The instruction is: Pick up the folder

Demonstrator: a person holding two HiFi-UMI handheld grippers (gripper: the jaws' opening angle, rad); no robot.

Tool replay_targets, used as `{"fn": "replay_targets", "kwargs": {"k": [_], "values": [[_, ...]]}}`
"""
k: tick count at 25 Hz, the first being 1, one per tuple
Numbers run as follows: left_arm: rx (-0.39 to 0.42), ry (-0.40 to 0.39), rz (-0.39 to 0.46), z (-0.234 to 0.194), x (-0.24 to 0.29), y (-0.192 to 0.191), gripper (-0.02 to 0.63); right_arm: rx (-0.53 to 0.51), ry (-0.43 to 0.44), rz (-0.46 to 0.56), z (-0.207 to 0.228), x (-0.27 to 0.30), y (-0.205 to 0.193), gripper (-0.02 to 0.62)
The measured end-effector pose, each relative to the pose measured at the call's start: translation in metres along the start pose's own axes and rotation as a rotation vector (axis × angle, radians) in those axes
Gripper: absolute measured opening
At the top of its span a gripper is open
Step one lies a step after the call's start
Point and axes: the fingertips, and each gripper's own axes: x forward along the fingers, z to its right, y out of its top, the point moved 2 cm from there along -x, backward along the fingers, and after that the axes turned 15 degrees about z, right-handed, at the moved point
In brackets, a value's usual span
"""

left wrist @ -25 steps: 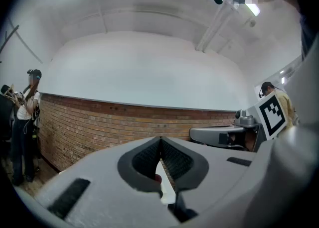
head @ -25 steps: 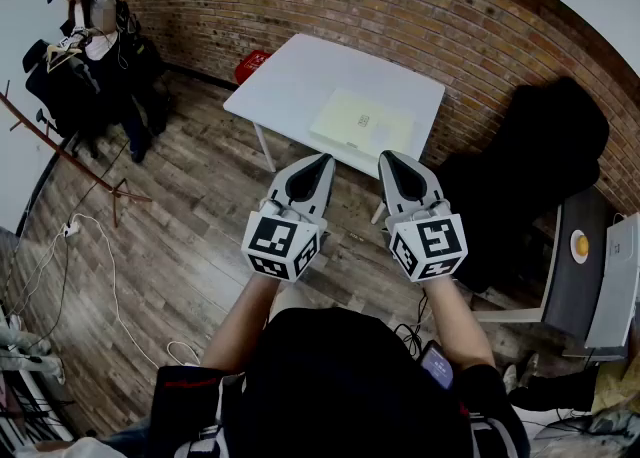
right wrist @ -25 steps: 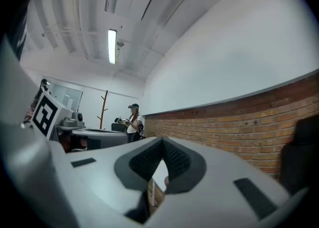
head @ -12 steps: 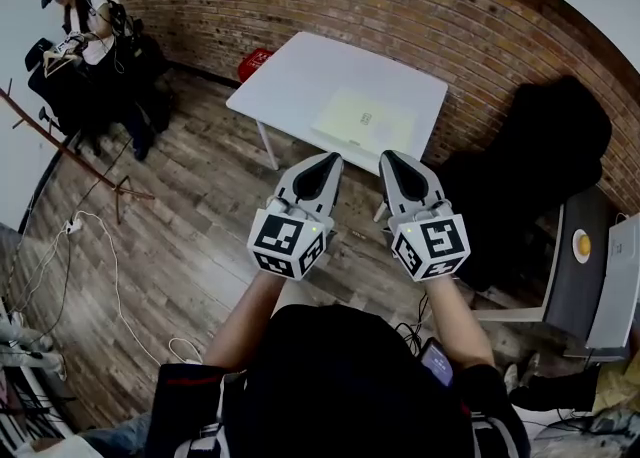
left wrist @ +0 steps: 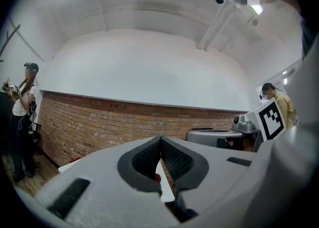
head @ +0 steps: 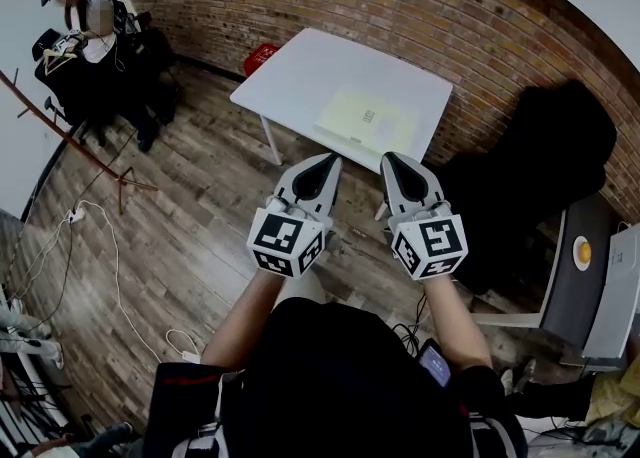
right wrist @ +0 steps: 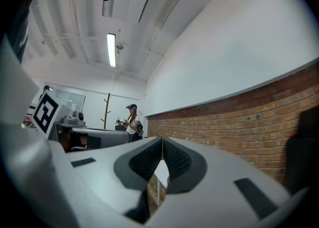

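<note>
A pale yellow folder (head: 364, 119) lies flat on the white table (head: 300, 76) by the brick wall, toward the table's near right edge. My left gripper (head: 327, 161) and right gripper (head: 390, 159) are held side by side over the wooden floor, short of the table and pointing level toward it. Both are shut with nothing between the jaws. In the left gripper view the left gripper (left wrist: 160, 142) has its pads pressed together, with a strip of the table (left wrist: 166, 188) showing behind them. The right gripper (right wrist: 162, 141) looks the same in the right gripper view.
A black chair draped in dark cloth (head: 540, 166) stands right of the table. A dark desk (head: 578, 276) with a small orange thing is at the far right. A person (head: 85, 41) stands by a coat rack (head: 70, 141) at the far left. Cables (head: 90, 246) trail over the floor.
The table and folder have slid slightly right and down in the head view as the head moved. The left gripper shifted a little right; both grippers stay shut.
</note>
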Motion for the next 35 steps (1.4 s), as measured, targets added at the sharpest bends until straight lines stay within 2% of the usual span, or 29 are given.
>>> {"fn": "replay_targets", "kwargs": {"k": [8, 15, 28, 35], "values": [[-0.03, -0.007, -0.021, -0.013, 0.019, -0.009, 0.018, 0.012, -0.016, -0.019, 0.015, 0.012, -0.01, 0.029], [-0.044, -0.01, -0.032, -0.038, 0.051, -0.026, 0.018, 0.012, -0.02, -0.043, 0.036, 0.045, -0.031, 0.029], [-0.086, -0.009, -0.056, -0.118, 0.111, -0.043, 0.018, -0.007, -0.019, -0.087, 0.062, 0.142, -0.06, 0.029], [-0.134, -0.023, -0.063, -0.157, 0.137, -0.047, 0.018, -0.028, -0.033, -0.097, 0.073, 0.187, -0.069, 0.029]]}}
